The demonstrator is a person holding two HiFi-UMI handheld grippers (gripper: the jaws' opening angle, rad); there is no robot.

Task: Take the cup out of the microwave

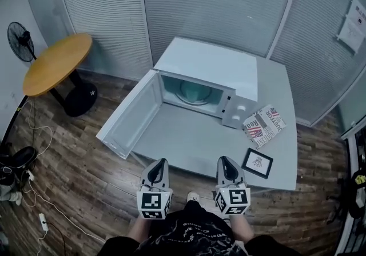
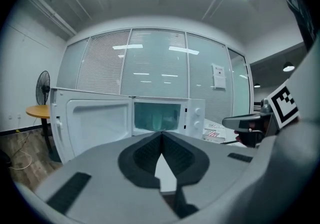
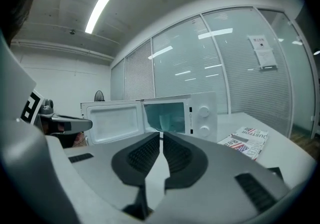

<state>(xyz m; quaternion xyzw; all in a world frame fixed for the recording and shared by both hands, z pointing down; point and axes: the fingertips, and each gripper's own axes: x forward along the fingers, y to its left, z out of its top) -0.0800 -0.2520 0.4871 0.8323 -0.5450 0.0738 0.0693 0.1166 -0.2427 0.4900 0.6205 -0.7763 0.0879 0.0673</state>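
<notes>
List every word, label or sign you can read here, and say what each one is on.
"DUSTOR": on the newspaper on the table, right of the microwave.
"Rea": larger letters on the same newspaper, cut off.
Sheet on the glass wall: too small to read.
Framed picture: nothing legible.
Microwave: no readable label.

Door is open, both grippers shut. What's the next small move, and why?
Probably advance the right gripper toward the open microwave, parting its jaws on the way: it sits shut at the front edge of the table, well short of the cavity.
</notes>
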